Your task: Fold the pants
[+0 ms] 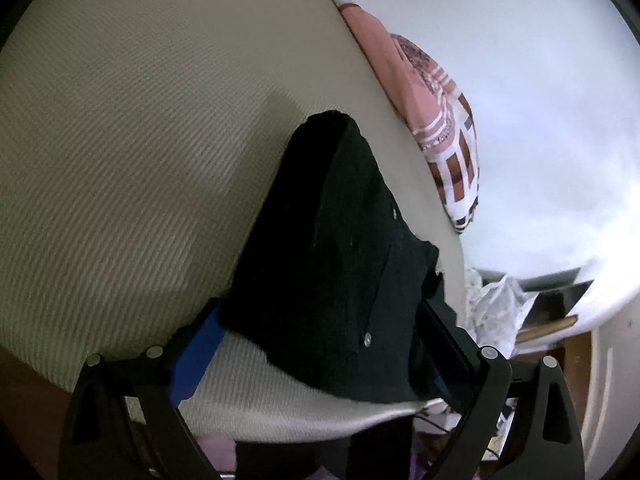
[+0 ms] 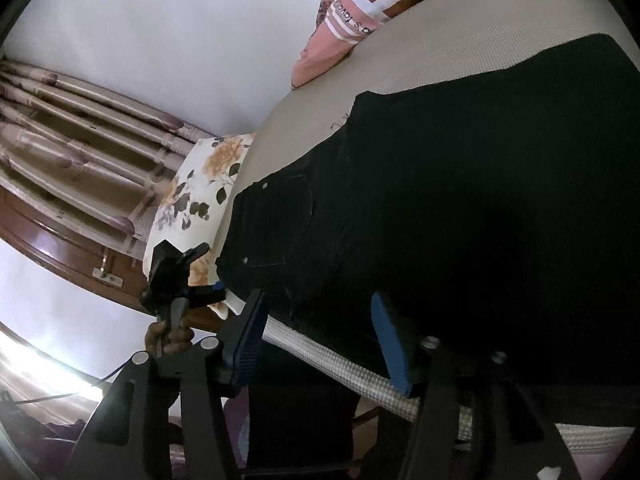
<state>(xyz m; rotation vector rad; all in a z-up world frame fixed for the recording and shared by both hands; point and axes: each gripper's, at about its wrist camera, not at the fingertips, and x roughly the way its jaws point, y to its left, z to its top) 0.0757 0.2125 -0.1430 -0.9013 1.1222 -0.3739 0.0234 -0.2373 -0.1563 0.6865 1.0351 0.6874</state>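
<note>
Black pants [image 1: 340, 240] lie folded on a beige woven mattress [image 1: 140, 140], their near end at the mattress edge. My left gripper [image 1: 320, 312] stands open wide, with that end between its blue-padded fingers [image 1: 192, 356]; the pads do not press on it. In the right wrist view the pants [image 2: 460, 200] show a back pocket and rivets. My right gripper [image 2: 320, 304] is open at the mattress edge [image 2: 340, 356], with the waist edge between its blue pads [image 2: 390, 344] and not gripped. The left gripper [image 2: 176, 276] shows there too, held by a hand [image 2: 168, 336].
A pink and white patterned cloth [image 1: 440, 120] [image 2: 360, 0] lies at the far side of the mattress against a white wall. A floral pillow [image 2: 192, 200] sits at the left end, by a curtain [image 2: 80, 140]. A crumpled plastic bag [image 1: 496, 304] lies beside the bed.
</note>
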